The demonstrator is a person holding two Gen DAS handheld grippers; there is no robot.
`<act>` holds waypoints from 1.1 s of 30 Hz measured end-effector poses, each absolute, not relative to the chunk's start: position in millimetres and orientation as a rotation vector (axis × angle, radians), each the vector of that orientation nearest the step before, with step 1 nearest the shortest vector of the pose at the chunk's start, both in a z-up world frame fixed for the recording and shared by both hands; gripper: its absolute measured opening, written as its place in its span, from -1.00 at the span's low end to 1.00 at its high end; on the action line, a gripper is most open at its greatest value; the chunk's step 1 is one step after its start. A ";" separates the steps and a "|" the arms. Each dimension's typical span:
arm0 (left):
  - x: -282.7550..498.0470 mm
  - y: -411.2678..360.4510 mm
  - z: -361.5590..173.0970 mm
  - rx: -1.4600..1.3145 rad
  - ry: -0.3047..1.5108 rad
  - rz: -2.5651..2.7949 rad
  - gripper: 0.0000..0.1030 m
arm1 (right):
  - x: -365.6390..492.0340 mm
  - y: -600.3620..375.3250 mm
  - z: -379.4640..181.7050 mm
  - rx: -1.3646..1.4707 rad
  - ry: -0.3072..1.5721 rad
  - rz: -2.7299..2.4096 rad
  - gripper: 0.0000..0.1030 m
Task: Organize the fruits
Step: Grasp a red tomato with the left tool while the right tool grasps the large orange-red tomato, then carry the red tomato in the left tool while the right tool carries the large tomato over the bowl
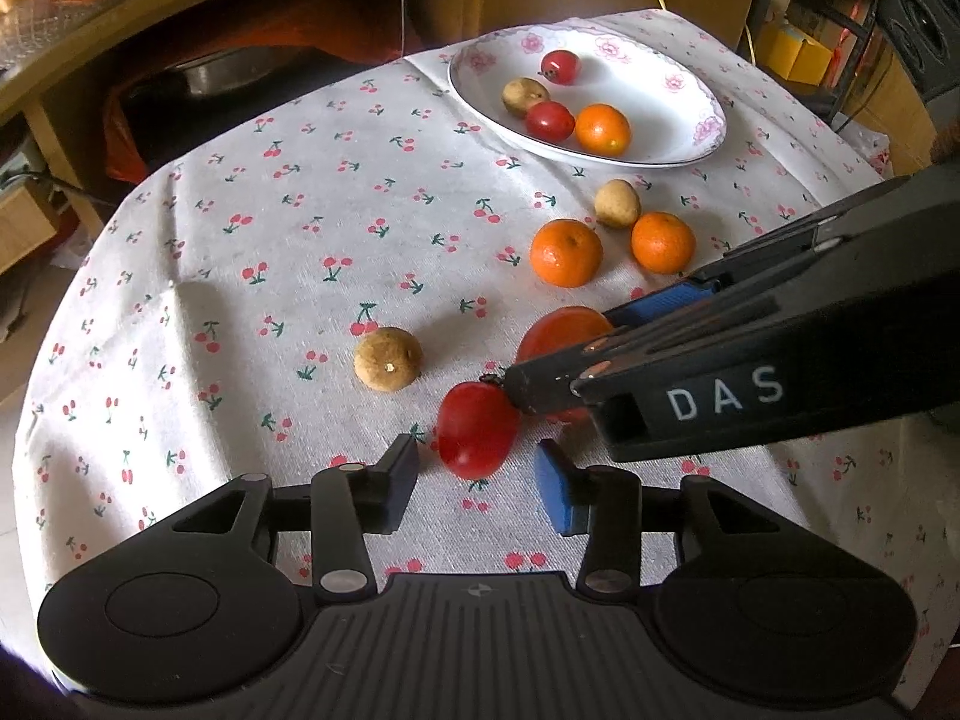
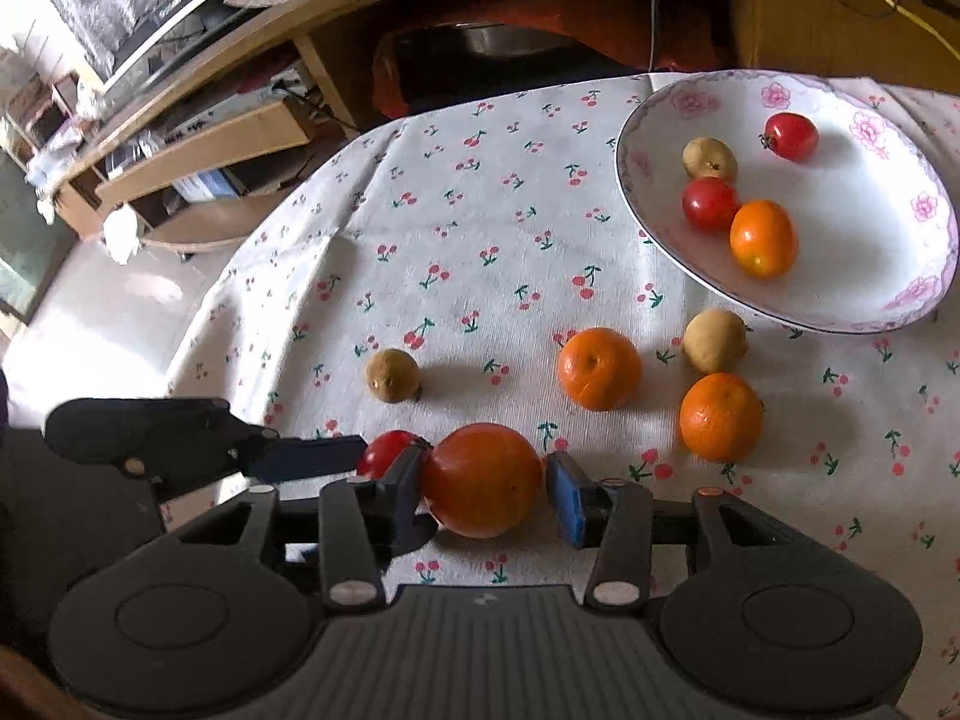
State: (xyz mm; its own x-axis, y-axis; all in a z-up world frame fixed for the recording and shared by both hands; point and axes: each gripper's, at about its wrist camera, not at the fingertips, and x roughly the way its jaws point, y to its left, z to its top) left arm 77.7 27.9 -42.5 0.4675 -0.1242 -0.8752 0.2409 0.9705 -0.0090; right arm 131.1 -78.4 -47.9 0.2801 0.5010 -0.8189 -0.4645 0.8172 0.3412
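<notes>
A red tomato [image 1: 477,429] lies on the cloth between the open fingers of my left gripper [image 1: 477,483]; it also shows in the right wrist view [image 2: 387,453]. My right gripper [image 2: 483,495] is open around a large orange-red fruit [image 2: 483,480], with a small gap at the right pad; the fruit shows partly hidden in the left wrist view [image 1: 561,330]. The right gripper [image 1: 600,354] reaches in from the right there. A white floral plate [image 1: 660,84] holds two tomatoes, a brown fruit and an orange.
Loose on the cherry-print cloth [image 1: 270,240] lie two oranges [image 1: 566,253] [image 1: 663,242], and two brown fruits [image 1: 617,203] [image 1: 387,357]. Shelves, boxes and a pan stand beyond the round table's far edge.
</notes>
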 end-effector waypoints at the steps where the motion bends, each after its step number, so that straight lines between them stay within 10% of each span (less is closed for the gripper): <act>1: 78.3 28.0 -42.5 0.120 1.061 -0.224 -0.03 | 132.1 -79.4 -48.2 0.051 1.116 0.646 -0.19; 16: 79.6 20.5 -44.6 0.144 1.059 -0.237 -0.11 | 101.5 -118.9 -34.1 -0.091 1.063 0.518 -0.20; 33: 81.0 22.0 -48.4 0.160 1.052 -0.188 0.34 | 85.1 -120.8 -40.5 -0.171 1.025 0.529 -0.17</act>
